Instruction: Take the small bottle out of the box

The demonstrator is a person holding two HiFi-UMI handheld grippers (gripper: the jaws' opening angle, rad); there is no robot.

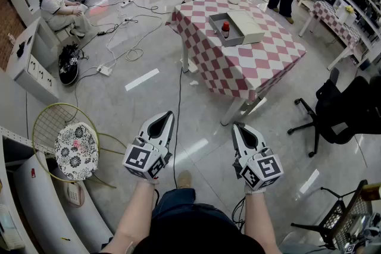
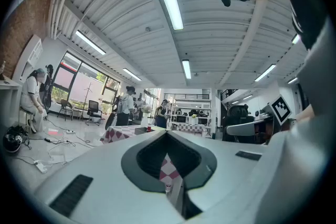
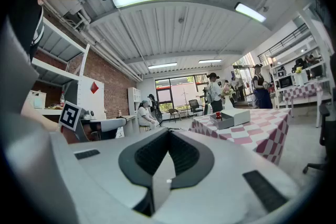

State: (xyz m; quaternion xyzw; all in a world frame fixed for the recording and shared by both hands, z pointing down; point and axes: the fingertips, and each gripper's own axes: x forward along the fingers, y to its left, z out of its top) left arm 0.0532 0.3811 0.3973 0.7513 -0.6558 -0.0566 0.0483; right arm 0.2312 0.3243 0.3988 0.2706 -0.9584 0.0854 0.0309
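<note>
Nearest you, at the bottom of the frame, your forearms hold both tools out level over the floor. The left tongs (image 1: 168,116) are shut tip to tip with nothing between them. The right tongs (image 1: 237,127) are closed just the same and also empty. That looks like a carrying pose: nothing is within reach, so there is no reason yet to spread either pair.

A black cable (image 1: 178,98) runs up the floor (image 1: 149,122) between the two tools towards the bench (image 1: 238,65). It is probably the thing to mind as you walk in. A round floral stool (image 1: 76,150) stands at lower left and a black office chair (image 1: 342,119) at right, both clear of your line.

The bench, under its red-and-white check cloth, sits well apart from you in the upper middle of the frame. On it lies the grey box (image 1: 233,41), its pale lid (image 1: 250,27) folded off to the right, which leaves the top free for a reach from above. The small bottle (image 1: 225,28), red-capped, stands upright inside the box. The task has not begun; closing the gap to the bench comes first.
</note>
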